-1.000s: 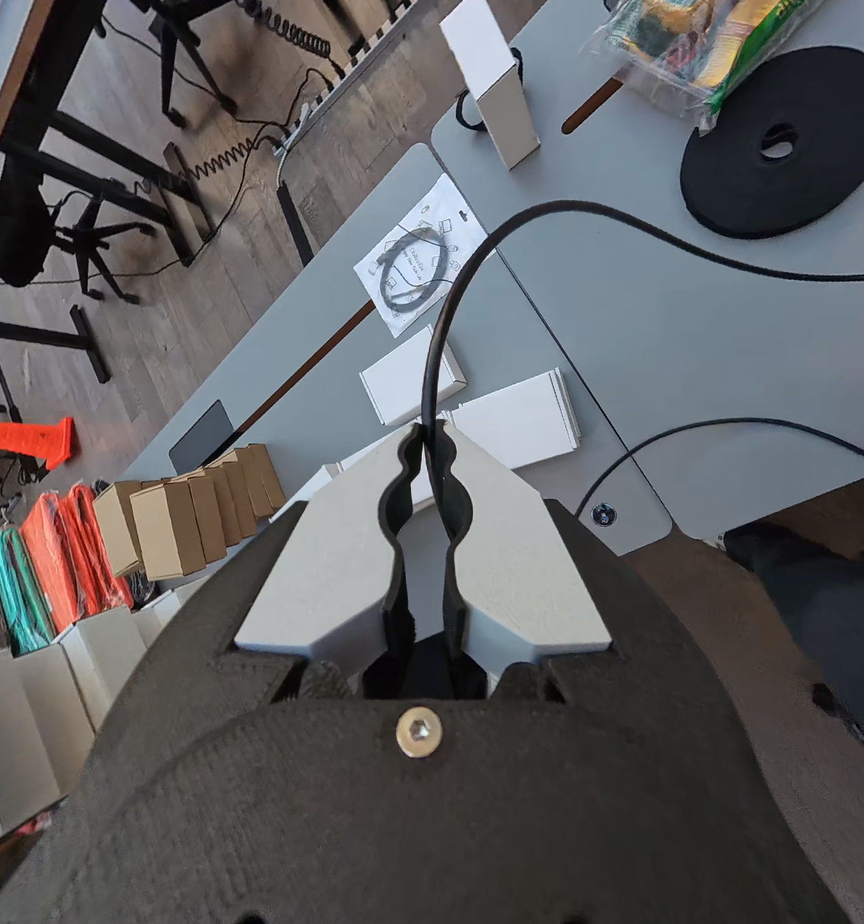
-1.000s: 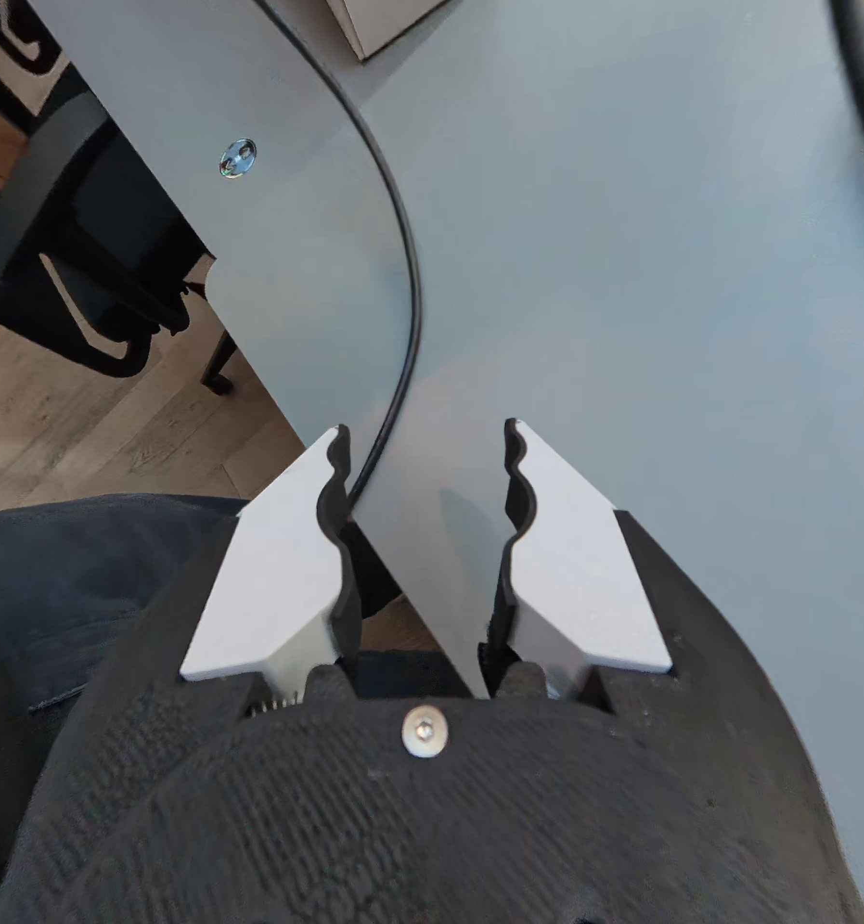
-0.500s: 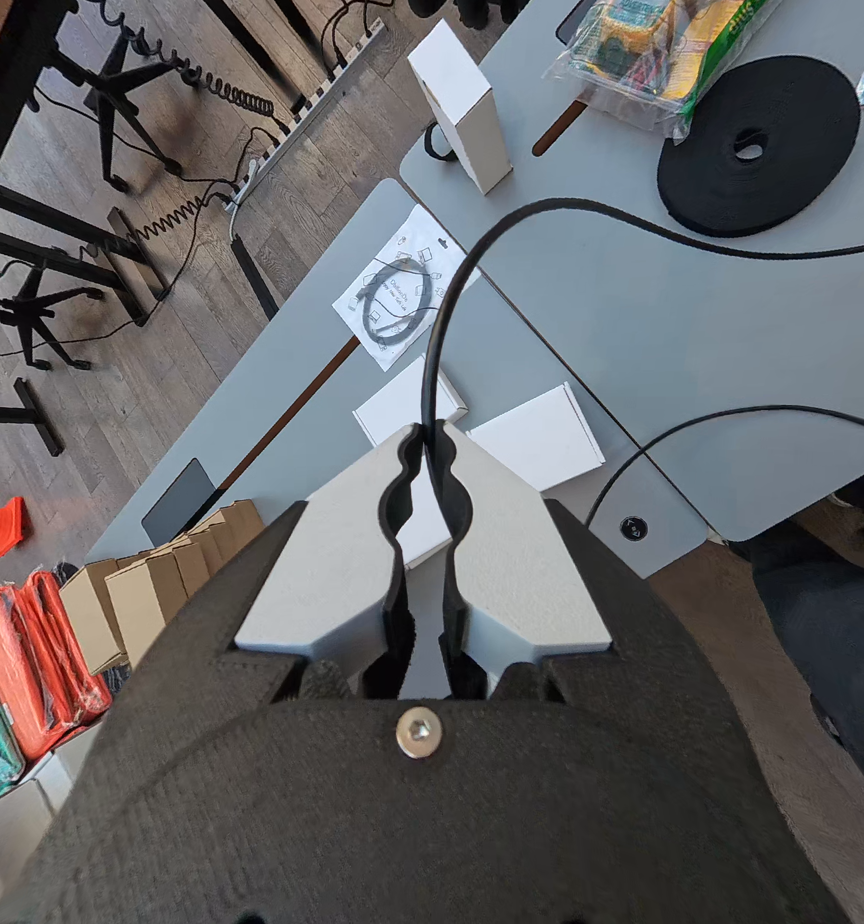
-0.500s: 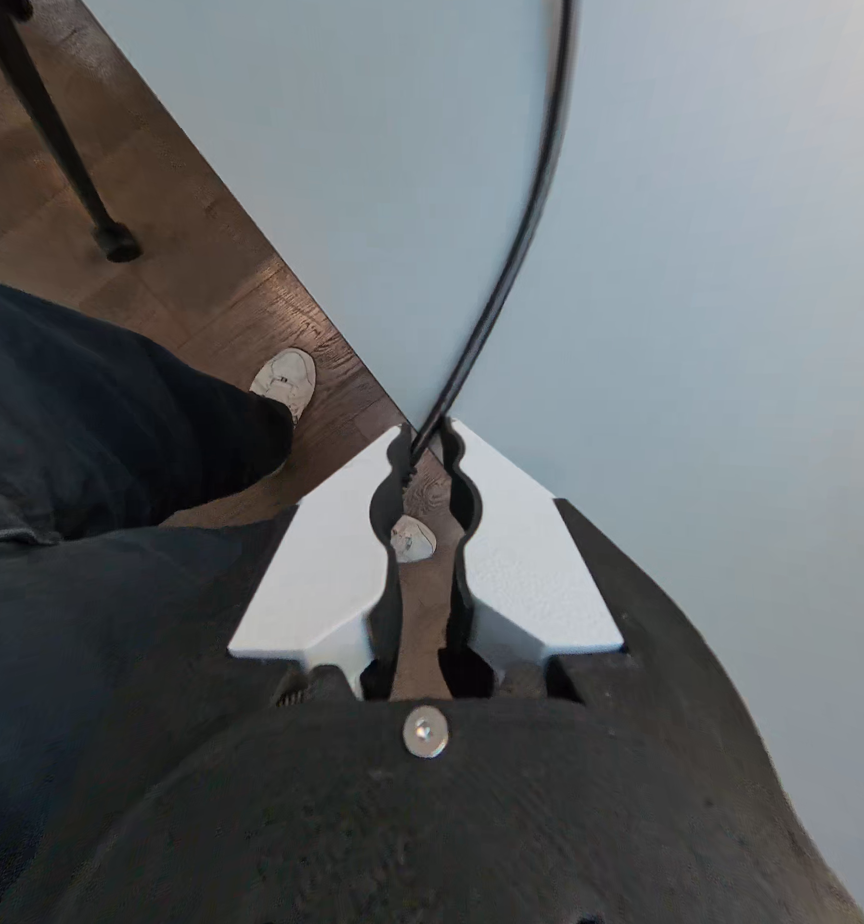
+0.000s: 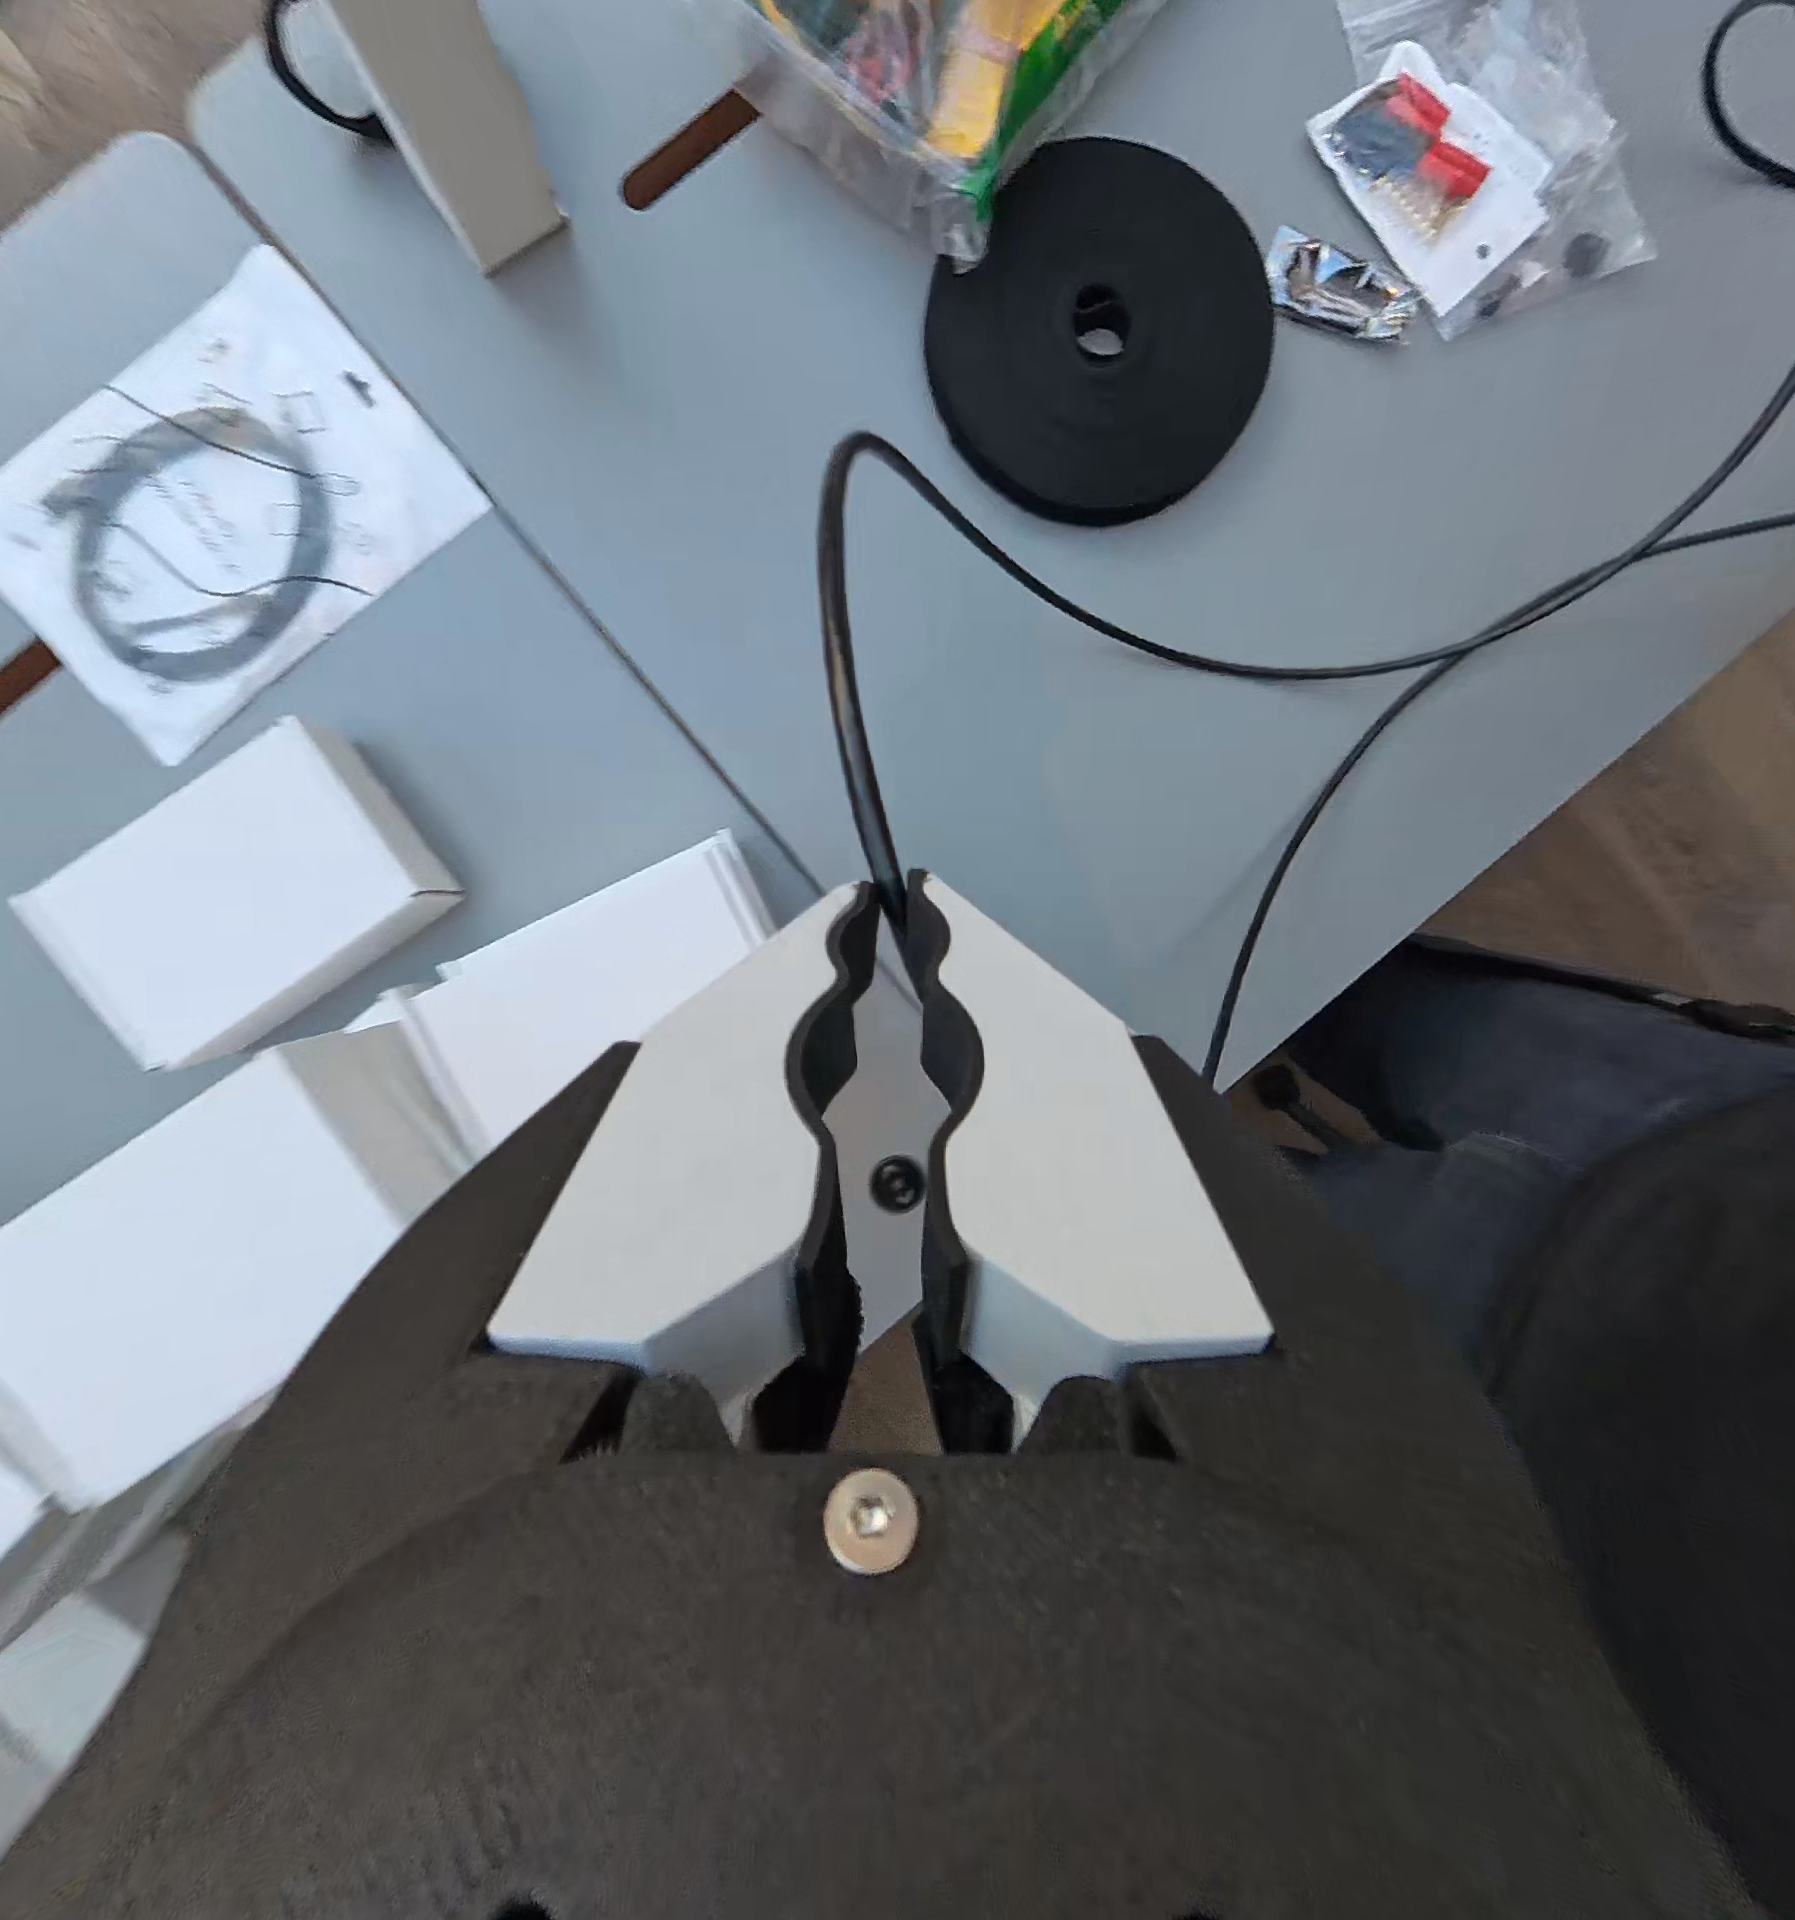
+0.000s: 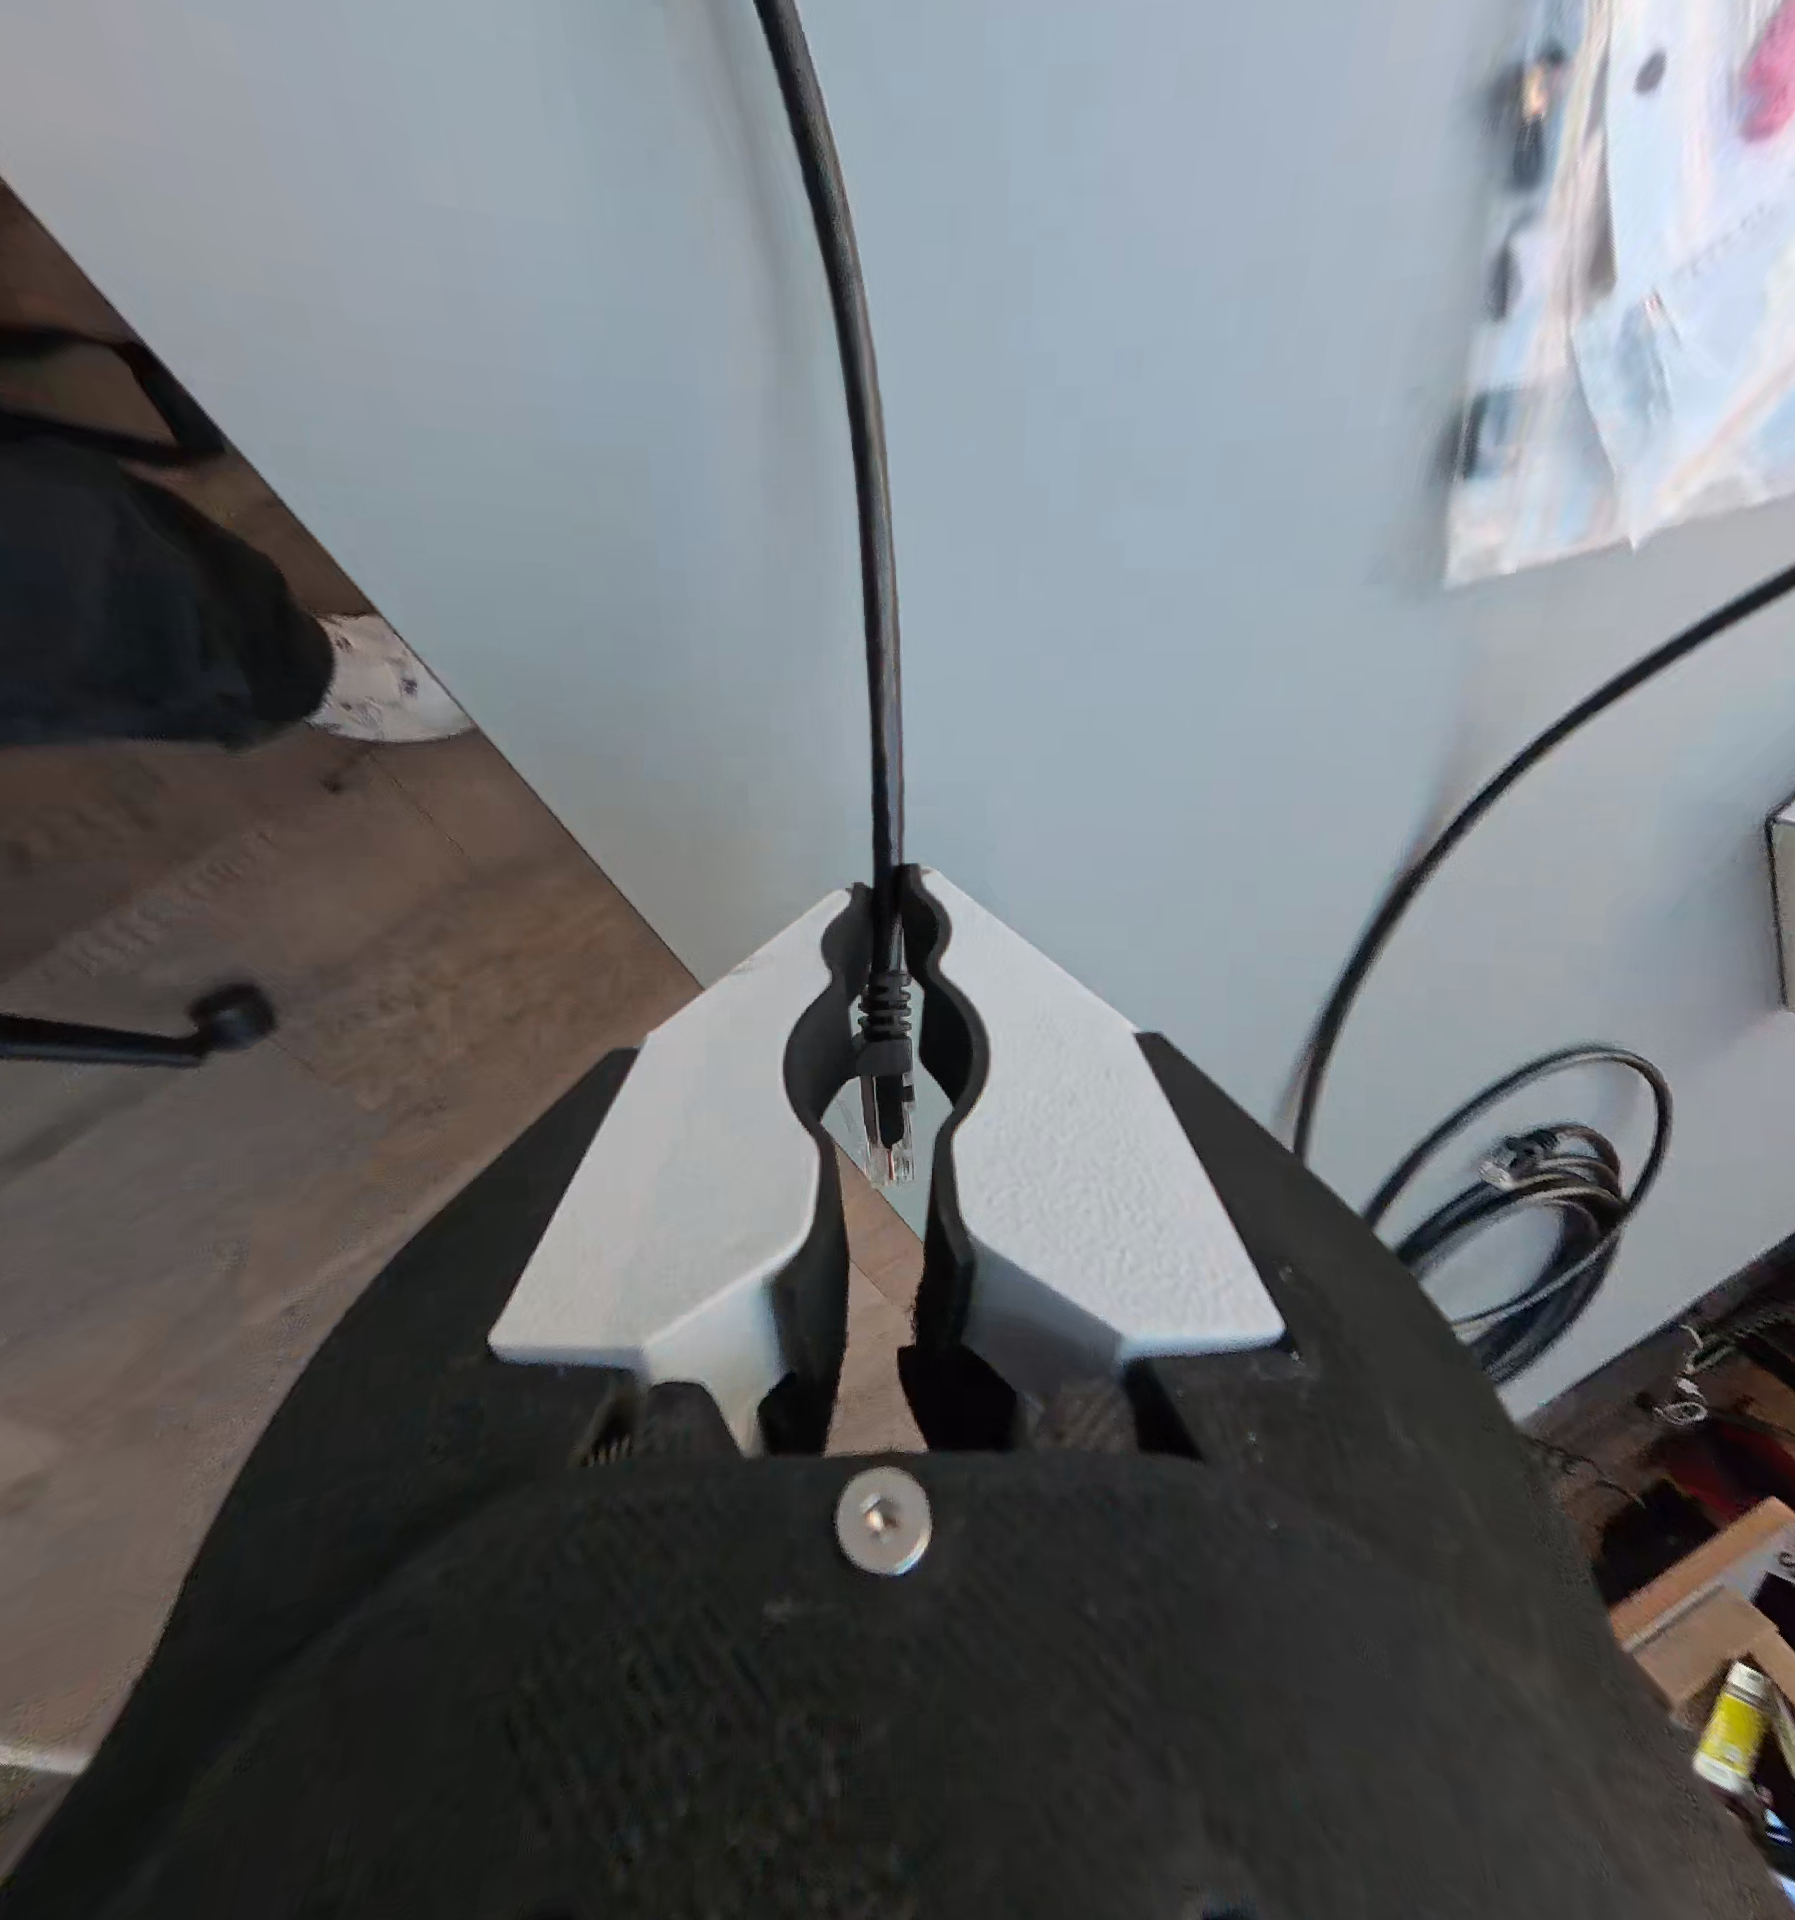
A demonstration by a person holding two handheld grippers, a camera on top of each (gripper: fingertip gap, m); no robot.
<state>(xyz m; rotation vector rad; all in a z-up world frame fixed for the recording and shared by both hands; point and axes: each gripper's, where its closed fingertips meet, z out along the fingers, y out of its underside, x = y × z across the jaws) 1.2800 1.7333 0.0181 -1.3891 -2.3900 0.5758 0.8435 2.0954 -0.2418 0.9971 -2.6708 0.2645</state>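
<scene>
My left gripper [image 5: 891, 902] is shut on a thin black cable [image 5: 839, 644], which rises from the fingertips, loops over and runs right across the grey table [image 5: 1132, 810]. My right gripper [image 6: 888, 891] is shut on the same kind of black cable [image 6: 851, 343] just behind its end; the clear plug [image 6: 888, 1127] with its black strain relief hangs between the fingers. The cable runs straight up out of the right wrist view.
A black tape roll [image 5: 1099, 332], plastic bags of parts [image 5: 1475, 166], a bagged coiled cable [image 5: 207, 509] and white boxes [image 5: 238, 904] lie on the tables. A coiled black cable [image 6: 1537, 1195] lies at the table edge. A person's leg [image 5: 1558, 1143] and shoe [image 6: 384, 686] are close. The gap from one gripper's tips to the other's is roughly 65 cm.
My right gripper closed on the cable near its plug and lifted it. My left gripper, still holding the cable, swung right and forward over the table.
</scene>
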